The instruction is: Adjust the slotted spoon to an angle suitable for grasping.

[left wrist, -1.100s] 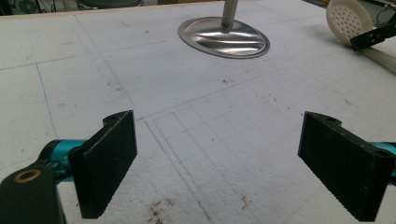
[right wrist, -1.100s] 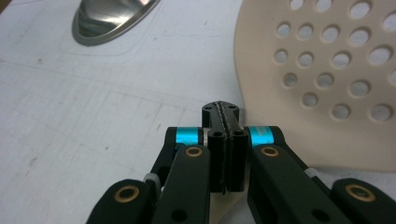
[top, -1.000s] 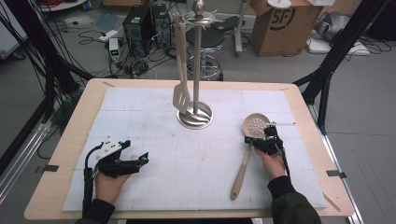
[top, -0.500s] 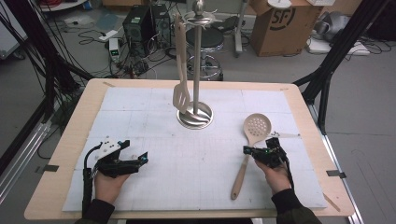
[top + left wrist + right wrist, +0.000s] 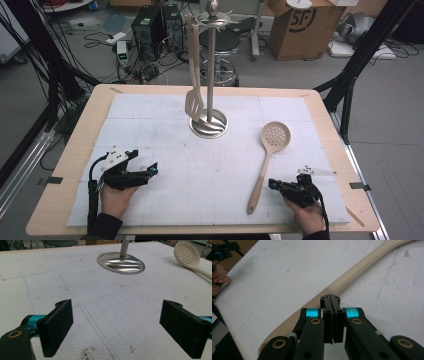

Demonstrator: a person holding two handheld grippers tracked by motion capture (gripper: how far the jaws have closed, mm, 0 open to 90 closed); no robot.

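Slotted spoon flat on the white mat, right of the stand.

The slotted spoon (image 5: pixel 268 156) lies with its bowl toward the stand (image 5: pixel 210 120) and its handle end just beside the right gripper (image 5: pixel 274 184), whose jaws are pressed together on nothing. The left gripper (image 5: pixel 116 326) rests on the mat (image 5: pixel 210 190), jaws spread wide. A spatula (image 5: pixel 194 75) hangs from the stand.

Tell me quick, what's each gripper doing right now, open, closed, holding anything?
Left gripper: open, nothing between the jaws.
Right gripper: closed and empty, beside the spoon handle.
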